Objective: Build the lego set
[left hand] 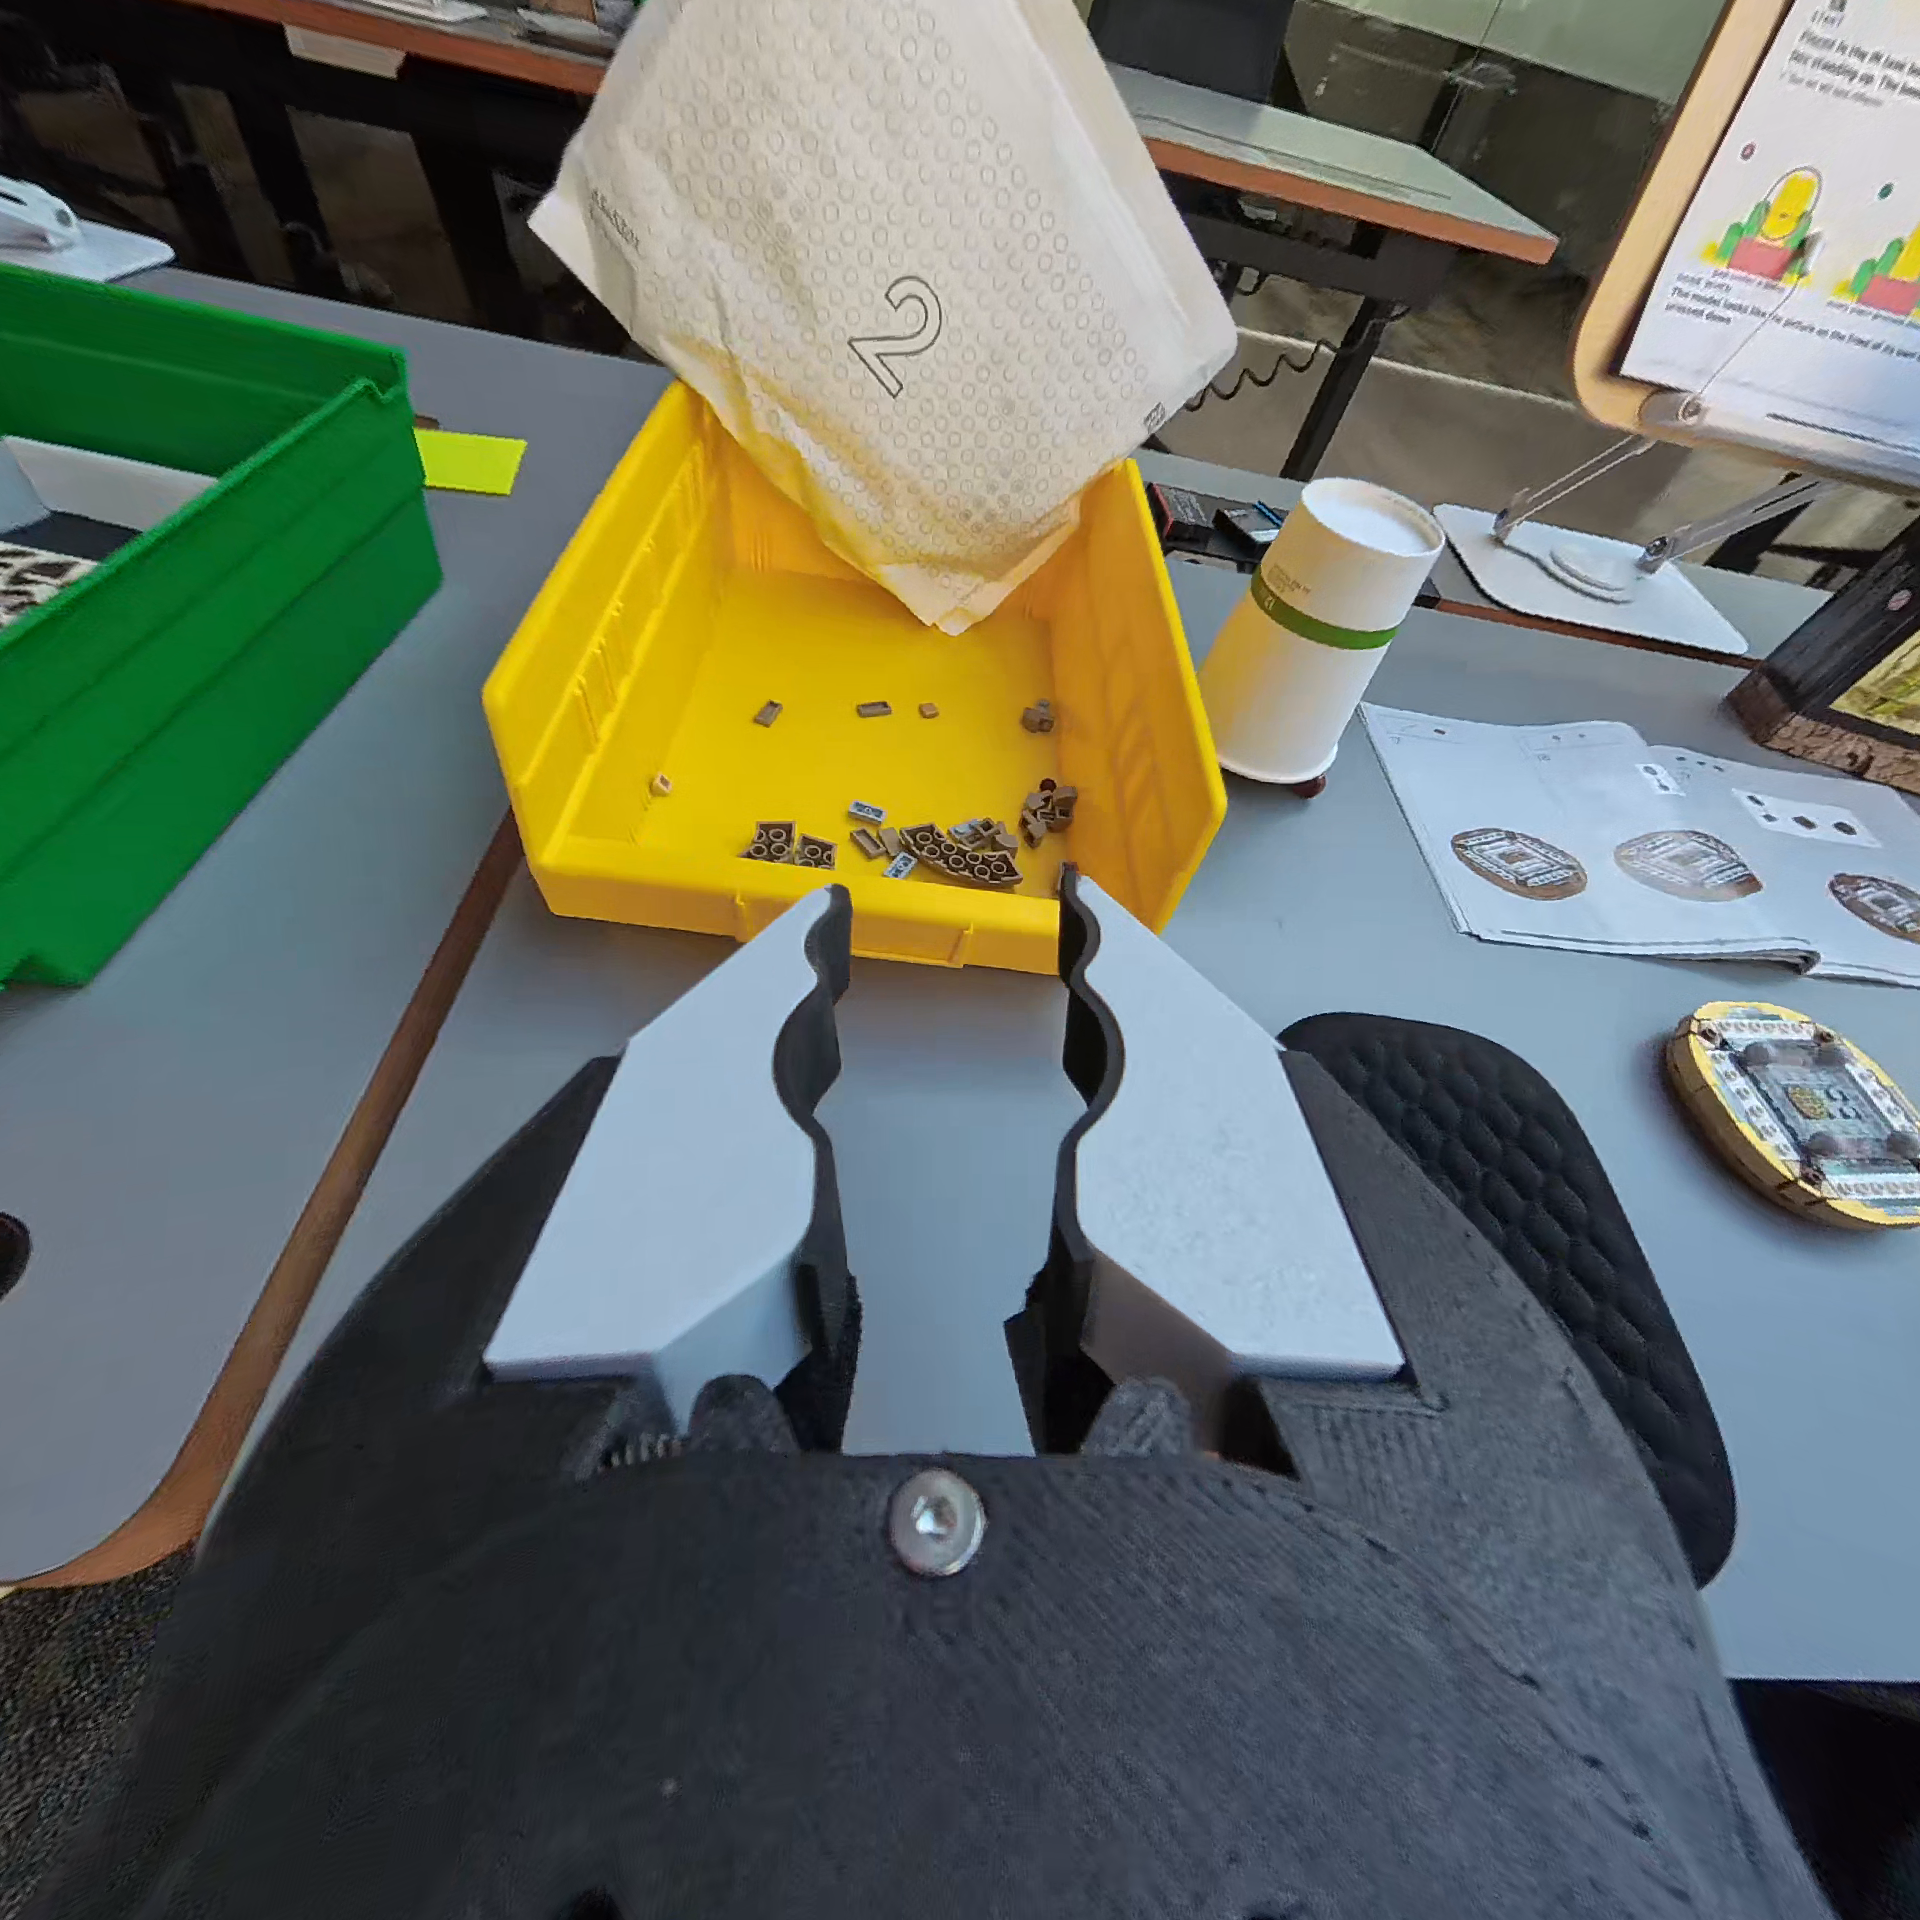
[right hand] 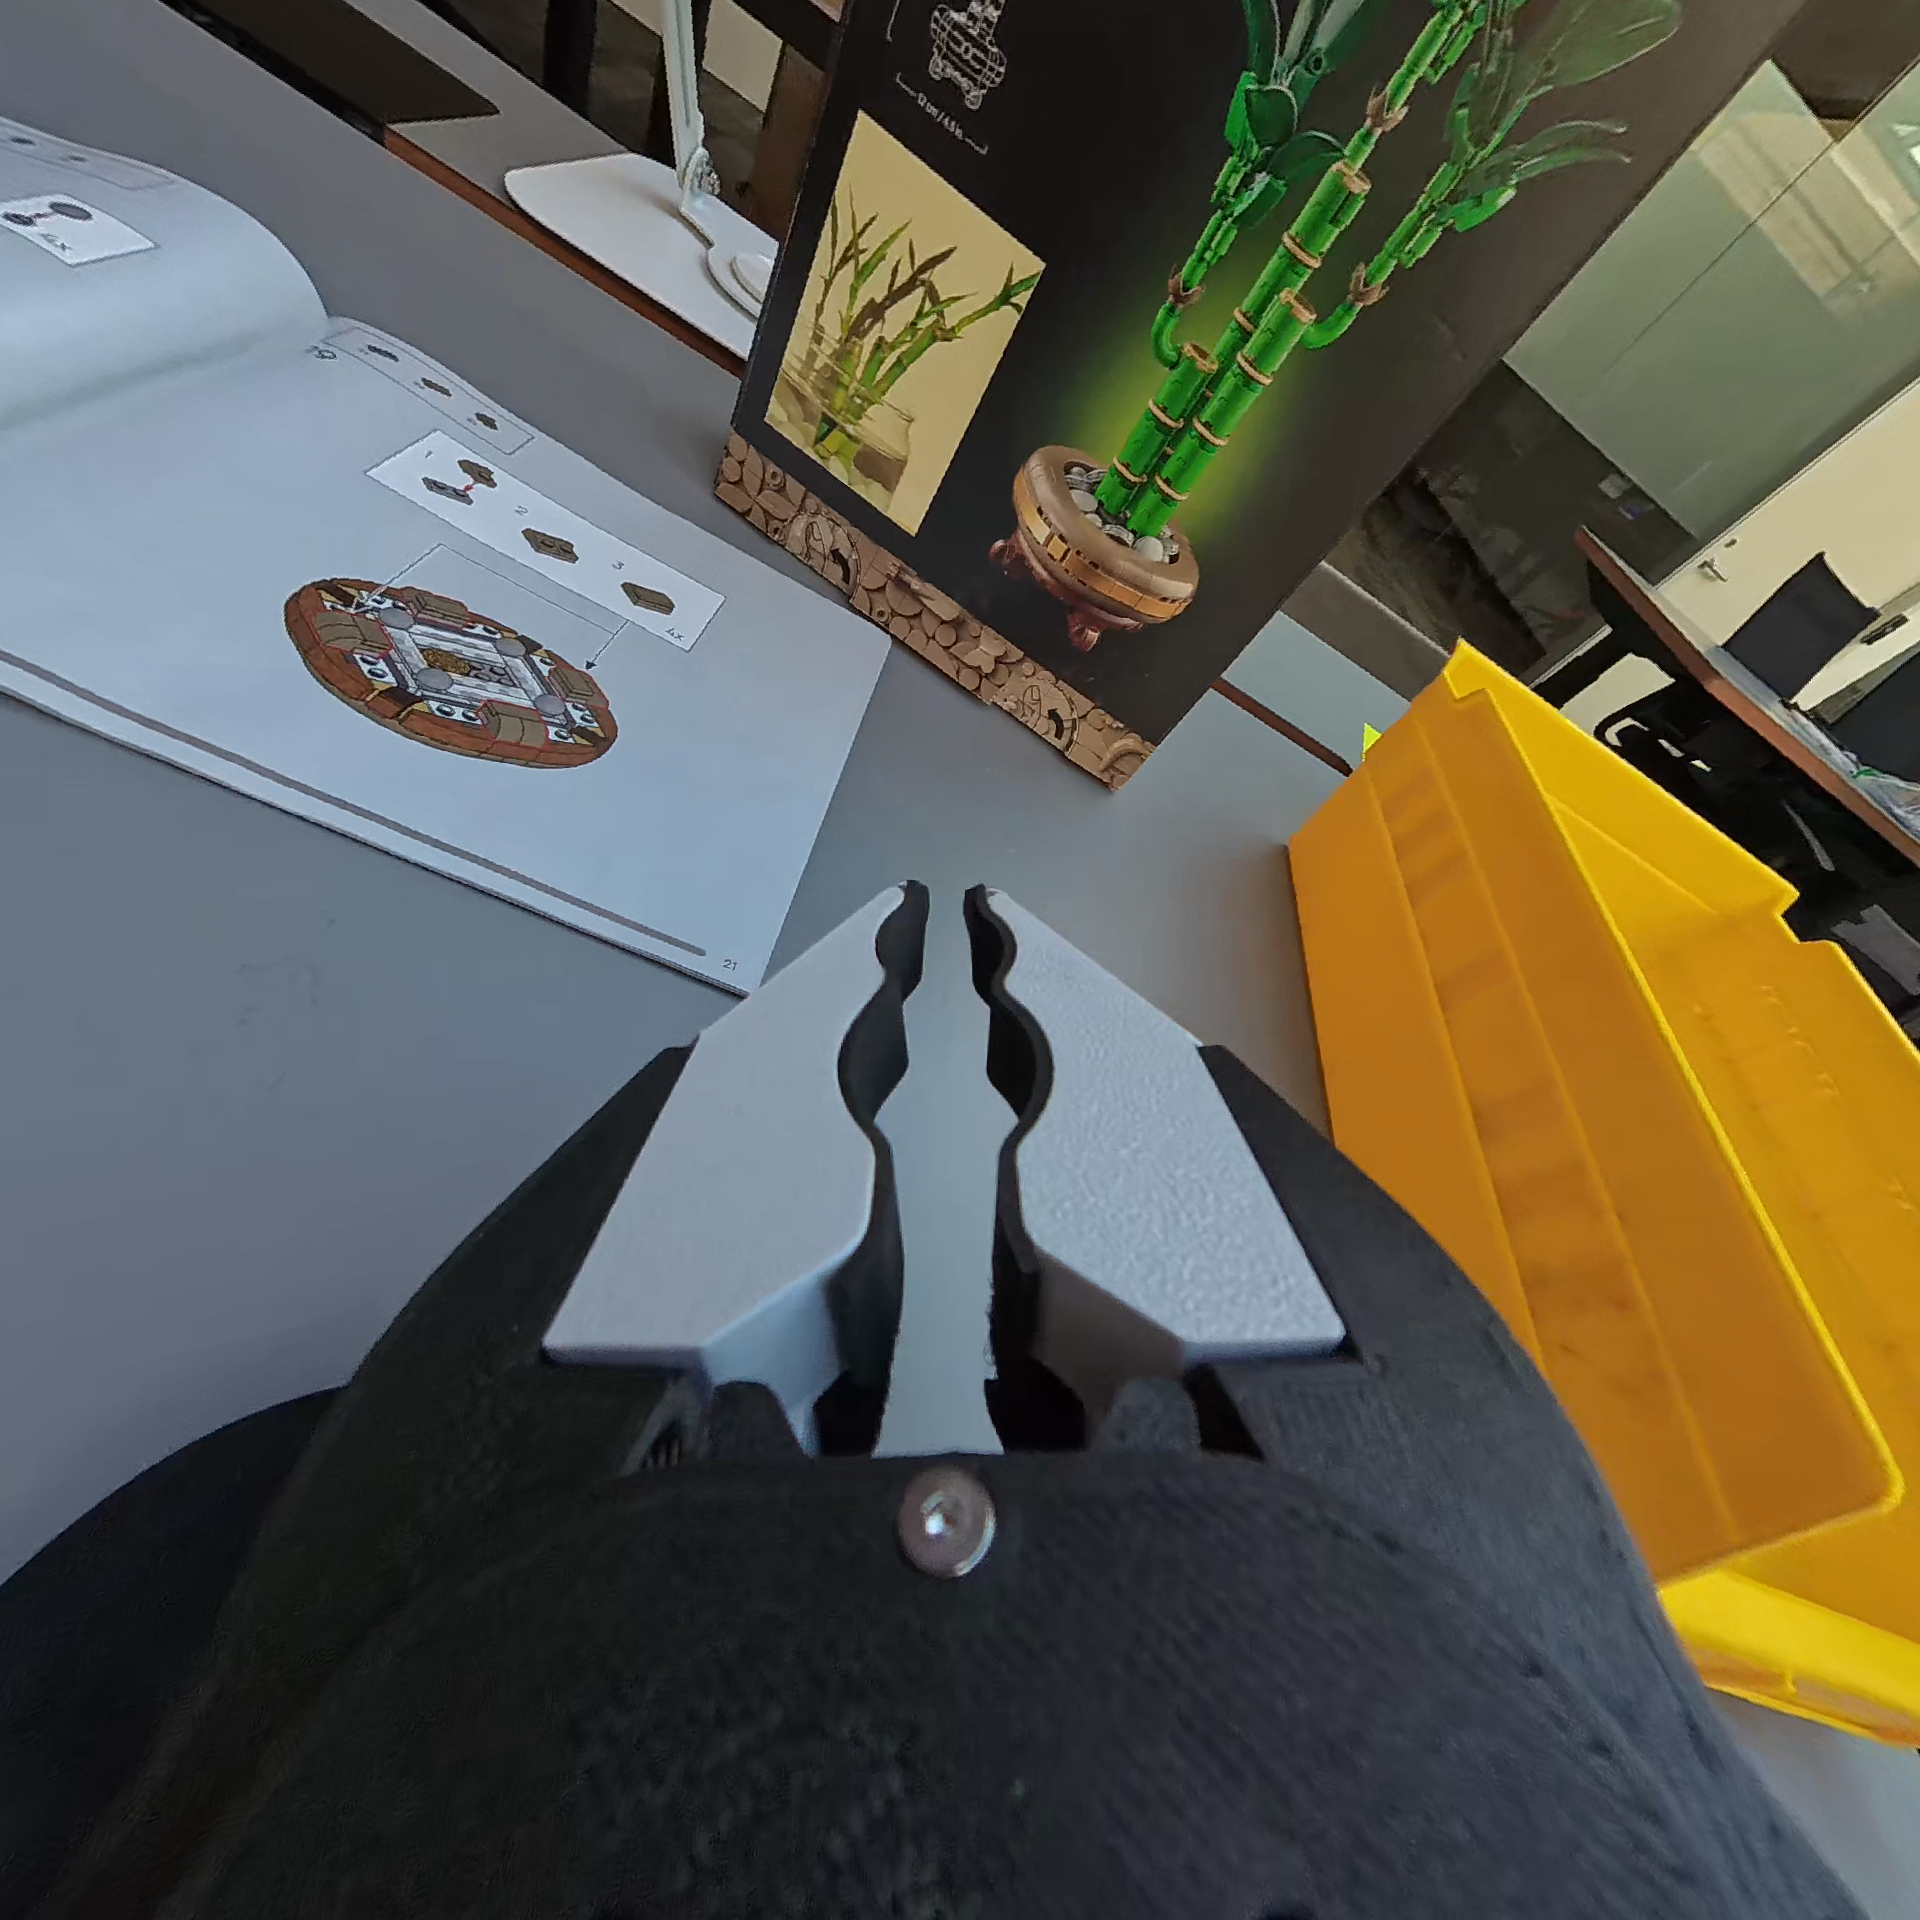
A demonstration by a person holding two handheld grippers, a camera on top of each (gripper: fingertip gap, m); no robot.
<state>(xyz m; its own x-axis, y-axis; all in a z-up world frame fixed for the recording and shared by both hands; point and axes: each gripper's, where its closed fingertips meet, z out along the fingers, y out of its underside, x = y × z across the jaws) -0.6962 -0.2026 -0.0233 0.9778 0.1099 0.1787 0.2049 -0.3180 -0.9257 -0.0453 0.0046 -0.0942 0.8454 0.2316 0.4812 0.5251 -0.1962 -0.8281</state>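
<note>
A yellow bin [left hand: 623, 665] holds several small tan and brown lego pieces [left hand: 935, 831] on its floor. A white numbered paper bag [left hand: 883, 291] tilts above the bin, its lower corner inside the far end; what holds it is not shown. A round part-built lego base [left hand: 1797, 1117] lies on the grey table at right. My left gripper [left hand: 951, 904] is open and empty, tips just before the bin's near wall. My right gripper [right hand: 945, 899] is open by a narrow slit and empty, low over the table between the open instruction booklet [right hand: 468, 675] and a yellow bin [right hand: 1507, 1091].
A green bin [left hand: 208, 571] stands at left. An upturned paper cup [left hand: 1320, 634] stands right of the yellow bin, the booklet [left hand: 1662, 852] beyond it. The lego box [right hand: 1143, 364] stands upright behind the booklet. A board with a sheet [left hand: 1766, 208] stands on a stand at back right.
</note>
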